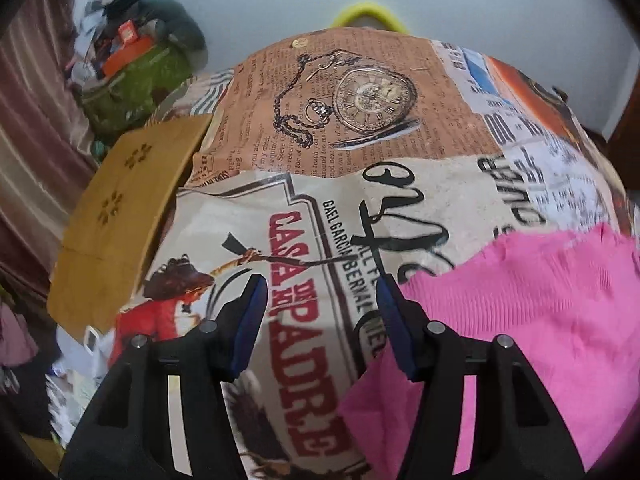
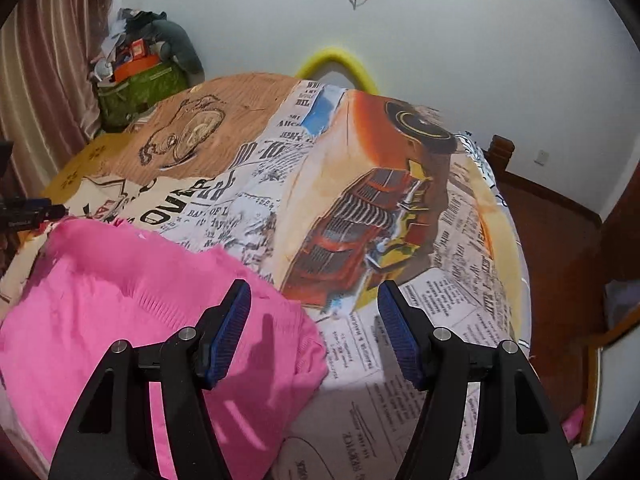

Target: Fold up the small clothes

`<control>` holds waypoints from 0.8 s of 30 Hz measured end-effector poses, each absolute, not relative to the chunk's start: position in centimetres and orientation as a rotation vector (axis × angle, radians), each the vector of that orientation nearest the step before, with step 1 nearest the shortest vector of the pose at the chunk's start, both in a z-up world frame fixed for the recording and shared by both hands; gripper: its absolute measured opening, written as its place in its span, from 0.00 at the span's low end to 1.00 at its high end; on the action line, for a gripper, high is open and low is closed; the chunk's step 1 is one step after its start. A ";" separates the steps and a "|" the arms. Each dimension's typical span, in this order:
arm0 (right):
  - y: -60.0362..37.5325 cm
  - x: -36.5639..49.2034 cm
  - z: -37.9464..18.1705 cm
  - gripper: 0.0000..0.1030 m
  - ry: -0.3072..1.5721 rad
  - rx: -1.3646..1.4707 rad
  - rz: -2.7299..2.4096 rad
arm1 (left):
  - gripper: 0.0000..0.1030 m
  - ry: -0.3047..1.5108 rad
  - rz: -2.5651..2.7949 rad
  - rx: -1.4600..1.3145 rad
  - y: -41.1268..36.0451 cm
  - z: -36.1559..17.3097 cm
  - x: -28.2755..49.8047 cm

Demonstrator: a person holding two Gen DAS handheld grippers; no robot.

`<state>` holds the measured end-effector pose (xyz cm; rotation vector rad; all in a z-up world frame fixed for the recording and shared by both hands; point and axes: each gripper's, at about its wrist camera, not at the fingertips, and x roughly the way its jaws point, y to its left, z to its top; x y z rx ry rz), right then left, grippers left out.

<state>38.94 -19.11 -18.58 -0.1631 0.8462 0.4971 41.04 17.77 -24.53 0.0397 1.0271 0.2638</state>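
A pink knitted garment point(image 1: 520, 320) lies on a bed covered with a printed newspaper-collage sheet point(image 1: 360, 128). In the left wrist view my left gripper point(image 1: 320, 284) is open and empty, above the garment's left edge and the sheet. In the right wrist view the same pink garment point(image 2: 120, 300) lies at the lower left, on the sheet point(image 2: 360, 208). My right gripper point(image 2: 314, 292) is open and empty above the garment's right edge. The left gripper's tip point(image 2: 32, 212) shows at the far left of that view.
A yellow-brown cloth point(image 1: 120, 208) lies at the bed's left side. A green bag heaped with clutter point(image 2: 136, 84) stands in the far left corner by a curtain point(image 2: 44, 80). A yellow padded arch point(image 2: 340, 64) rises behind the bed. Wooden floor point(image 2: 560, 240) lies to the right.
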 end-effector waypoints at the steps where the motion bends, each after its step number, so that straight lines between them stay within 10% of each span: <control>1: -19.2 38.5 -18.6 0.60 0.844 -0.169 0.504 | 0.56 1.030 0.254 0.062 17.4 -24.6 40.6; 24: -21.9 28.6 -21.5 0.63 1.031 0.007 0.583 | 0.62 1.145 0.131 -0.060 17.3 -25.0 37.1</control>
